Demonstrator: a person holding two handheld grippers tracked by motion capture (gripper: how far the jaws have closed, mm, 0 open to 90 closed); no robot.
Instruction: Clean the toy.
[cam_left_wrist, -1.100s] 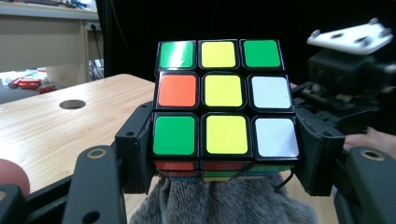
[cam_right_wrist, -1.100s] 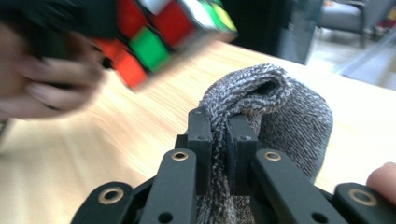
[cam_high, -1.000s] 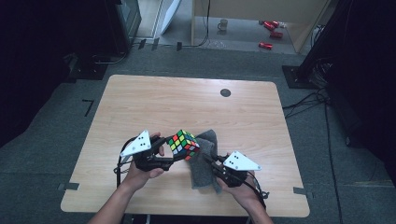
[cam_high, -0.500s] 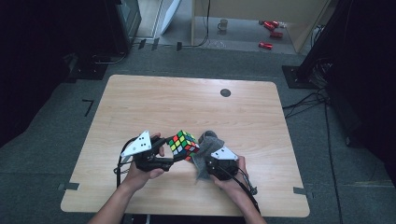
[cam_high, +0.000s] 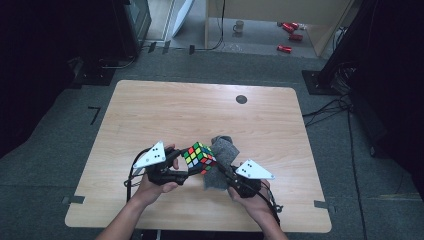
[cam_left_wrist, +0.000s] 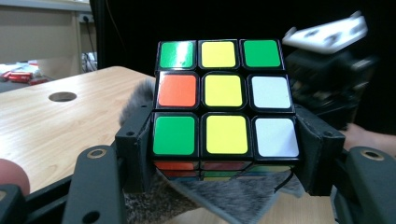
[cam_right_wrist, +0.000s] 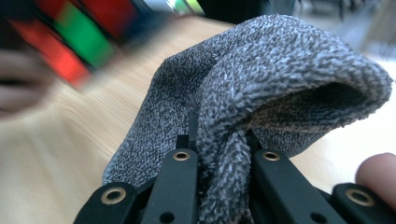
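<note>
The wooden counter (cam_high: 150, 115) carries the work at its near edge, between the person's two hands. A grey cloth (cam_high: 222, 160) lies partly on the surface just right of centre, one end lifted.

Since a second ago the right tongs (cam_high: 227, 172) have left their place at the cloth's right side, pushed in against the cube, then drawn back again, with the cloth's fold bunched higher than it was. Their jaws have just been closing, and the right gripper view shows them clamped on a gathered fold of cloth (cam_right_wrist: 224, 154), fabric squeezed tight between the black arms.

The left tongs (cam_high: 187, 167) have kept their place, gripping the puzzle cube (cam_high: 199, 158) by its lowest layer, held above the counter just left of the cloth. In the left gripper view the cube (cam_left_wrist: 224, 102) sits upright between the jaws, its green, yellow, orange and white face toward the camera, with cloth (cam_left_wrist: 219, 196) beneath it.

Judgement: the cloth is now secured and the cube steadied, so wiping a cube face appears ready to proceed.
</note>
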